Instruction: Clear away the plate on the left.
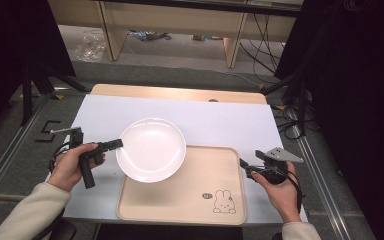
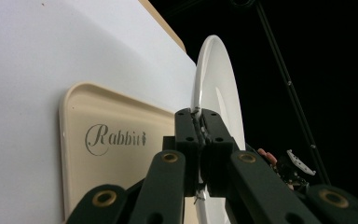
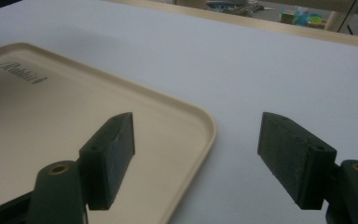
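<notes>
A: Item one, your left gripper [image 1: 114, 145]?
B: Jaws clamped on the rim of the white plate [image 1: 151, 149], which you hold over the far left corner of the beige rabbit tray [image 1: 190, 197].
A: Item two, your right gripper [image 3: 196, 158]?
B: Jaws apart, gripping nothing, poised at the tray's right edge above the white table cover [image 1: 220, 122]

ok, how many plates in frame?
1. The white plate is clamped at its left rim by the left gripper, over the far-left corner of the beige tray. Nothing looks stacked under it.
</notes>
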Demonstrator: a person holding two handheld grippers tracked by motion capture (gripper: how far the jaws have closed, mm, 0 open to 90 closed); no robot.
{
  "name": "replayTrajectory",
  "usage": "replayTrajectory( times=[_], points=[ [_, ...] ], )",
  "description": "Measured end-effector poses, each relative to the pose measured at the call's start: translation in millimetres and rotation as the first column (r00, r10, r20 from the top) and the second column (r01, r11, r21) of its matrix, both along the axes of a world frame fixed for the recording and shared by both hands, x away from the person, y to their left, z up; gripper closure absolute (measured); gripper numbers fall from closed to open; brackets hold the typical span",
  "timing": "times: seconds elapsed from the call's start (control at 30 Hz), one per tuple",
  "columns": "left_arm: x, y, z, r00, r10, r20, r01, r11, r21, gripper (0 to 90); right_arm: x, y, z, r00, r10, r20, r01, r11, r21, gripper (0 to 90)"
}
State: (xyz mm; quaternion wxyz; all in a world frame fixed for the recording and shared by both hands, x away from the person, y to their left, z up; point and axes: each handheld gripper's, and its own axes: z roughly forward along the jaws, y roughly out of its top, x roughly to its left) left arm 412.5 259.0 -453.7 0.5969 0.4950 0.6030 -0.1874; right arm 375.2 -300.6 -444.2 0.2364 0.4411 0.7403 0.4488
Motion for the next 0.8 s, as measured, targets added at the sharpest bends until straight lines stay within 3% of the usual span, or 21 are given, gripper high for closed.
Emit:
replayTrajectory(
  times=[0.03,0.07,0.27,0.37,0.4,0.43,0.47,0.5,0.6,0.63,0.7,0.73,0.8],
  points=[
    [0.0,-1.4,-0.5,0.9999,0.006,0.010,-0.006,0.9999,-0.016,86.5,0.0,0.0,0.0,1.0000,0.000,0.000,0.000,1.000,0.000,28.1],
    [-0.1,-1.2,1.4,0.9999,-0.001,-0.012,0.001,1.0000,0.005,86.4,0.0,0.0,0.0,1.0000,0.000,0.000,0.000,1.000,0.000,28.1],
    [0.0,-5.3,-0.8,0.9999,-0.015,0.002,0.016,0.9999,-0.005,86.5,0.0,0.1,0.0,1.0000,0.000,0.000,0.000,1.000,0.000,28.0],
    [-0.2,-7.7,0.1,0.9997,-0.019,-0.015,0.019,0.9998,0.010,86.4,0.0,0.1,0.0,1.0000,0.000,0.000,0.000,1.000,0.000,28.0],
    [0.1,-8.3,-1.3,0.9996,-0.027,0.003,0.027,0.9996,0.003,86.4,0.0,0.1,0.1,1.0000,0.000,0.000,0.000,1.000,0.000,27.9],
    [-0.4,-9.4,-0.3,0.9997,-0.022,-0.015,0.022,0.9997,0.011,86.5,0.0,0.1,0.0,1.0000,0.000,0.000,0.000,1.000,0.000,27.9],
    [-0.1,-10.0,-1.4,0.9995,-0.031,0.003,0.031,0.9995,-0.002,86.5,0.0,0.1,0.0,1.0000,0.000,0.000,0.000,1.000,0.000,27.9],
    [-0.4,-11.2,-0.4,0.9996,-0.025,-0.016,0.025,0.9997,0.008,86.5,0.0,0.2,0.0,1.0000,0.000,0.000,0.000,1.000,0.000,27.9],
    [-0.6,-13.9,-0.9,0.9993,-0.033,-0.016,0.033,0.9994,0.013,86.5,0.0,0.1,0.0,1.0000,-0.001,0.000,0.001,1.000,0.000,27.9],
    [0.0,-14.6,-2.3,0.9990,-0.044,0.006,0.044,0.9990,0.001,86.5,0.0,0.1,0.0,1.0000,-0.001,0.000,0.001,1.000,0.000,27.9],
    [-0.5,-16.8,-1.2,0.9989,-0.040,-0.023,0.040,0.9991,0.014,86.5,0.0,0.2,0.0,1.0000,0.000,0.000,0.000,1.000,0.000,27.9],
    [-0.4,-17.5,-2.7,0.9989,-0.047,-0.004,0.047,0.9989,0.009,86.4,0.0,0.2,0.0,1.0000,-0.001,0.000,0.001,1.000,0.000,27.9],
    [-0.7,-18.9,-1.9,0.9986,-0.049,-0.020,0.050,0.9986,0.019,86.4,0.0,0.1,0.0,1.0000,0.000,0.000,0.000,1.000,0.000,27.9]
  ],
)
